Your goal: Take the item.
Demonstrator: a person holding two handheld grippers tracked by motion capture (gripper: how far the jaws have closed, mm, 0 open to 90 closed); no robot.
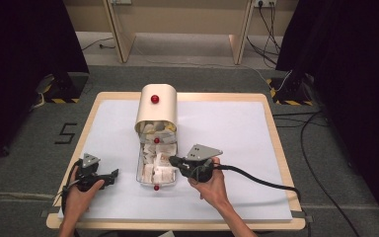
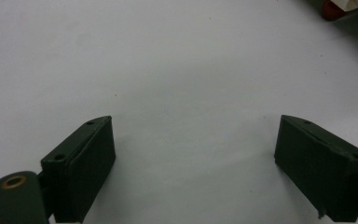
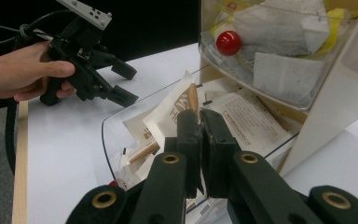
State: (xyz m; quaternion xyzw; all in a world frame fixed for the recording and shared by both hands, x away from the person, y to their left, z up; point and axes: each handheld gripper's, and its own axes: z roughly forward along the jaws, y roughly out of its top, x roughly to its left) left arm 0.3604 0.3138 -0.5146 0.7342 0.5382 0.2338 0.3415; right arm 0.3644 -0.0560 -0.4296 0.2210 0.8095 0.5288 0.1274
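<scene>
Worktop (image 1: 237, 143) covered by a white sheet, seen from above. A cream dispenser (image 1: 156, 109) with a red knob (image 1: 154, 98) stands at centre; a clear drawer (image 1: 156, 165) full of paper sachets (image 1: 160, 170) is pulled out towards the person, with further red knobs at its front and rear. Left claw (image 1: 112, 176), held by the left hand (image 1: 81, 195), rests over bare sheet left of the drawer, jaws spread wide with nothing between them. Right claw (image 1: 172, 161), held by the right hand (image 1: 212, 186), reaches into the drawer from its right side; its jaws are pressed together, with a sachet (image 3: 177, 109) just beyond the tips; whether it is pinched cannot be told.
</scene>
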